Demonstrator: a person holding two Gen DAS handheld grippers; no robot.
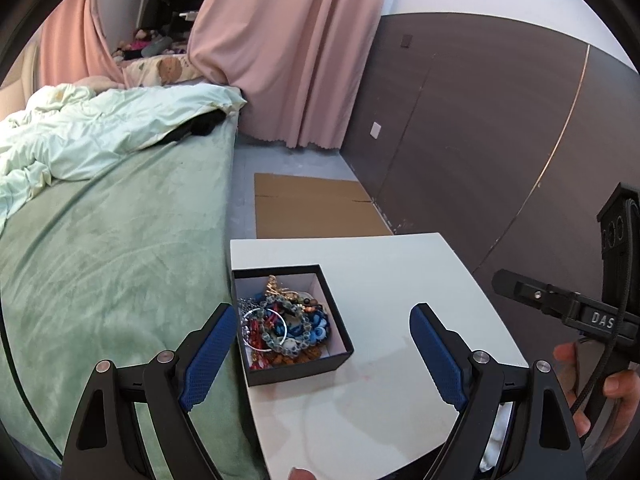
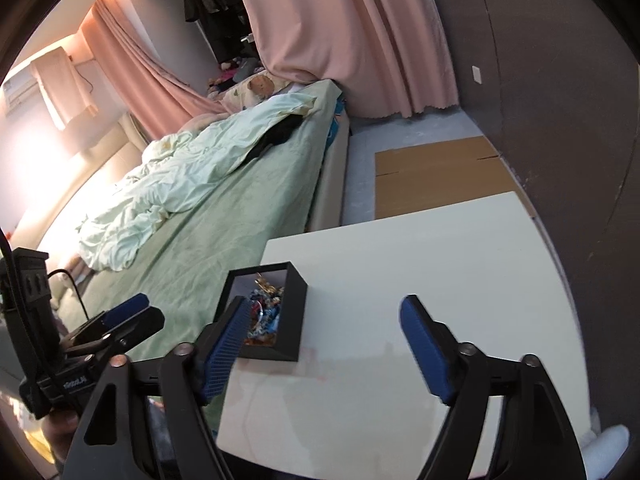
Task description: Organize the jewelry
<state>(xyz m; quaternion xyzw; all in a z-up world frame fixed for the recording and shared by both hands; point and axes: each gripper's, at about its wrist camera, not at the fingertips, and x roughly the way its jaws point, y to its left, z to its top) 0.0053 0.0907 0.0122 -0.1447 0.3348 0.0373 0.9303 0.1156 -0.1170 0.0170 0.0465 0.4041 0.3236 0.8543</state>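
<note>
Bed [image 1: 120,240]: at your 9 o'clock, green sheet, touching the table's left edge.
Left gripper [image 1: 323,338]: your fingers are spread wide, released, holding nothing.
Black box [image 1: 296,364]: at your 12 o'clock, lid off, on the white table [image 1: 400,280] at its left edge.
Jewelry [image 1: 282,326]: tangled beads and bangles piled inside the black box.
Right gripper [image 2: 322,334]: your fingers are parted, released; the left finger overlaps the box in view, contact not determinable.
Cardboard [image 1: 312,208]: flat on the floor, 12 o'clock beyond the table.

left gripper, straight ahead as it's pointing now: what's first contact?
Probably the black jewelry box on the white table: it sits just ahead between the open left gripper fingers, toward the left one. Depth is unclear.
</note>
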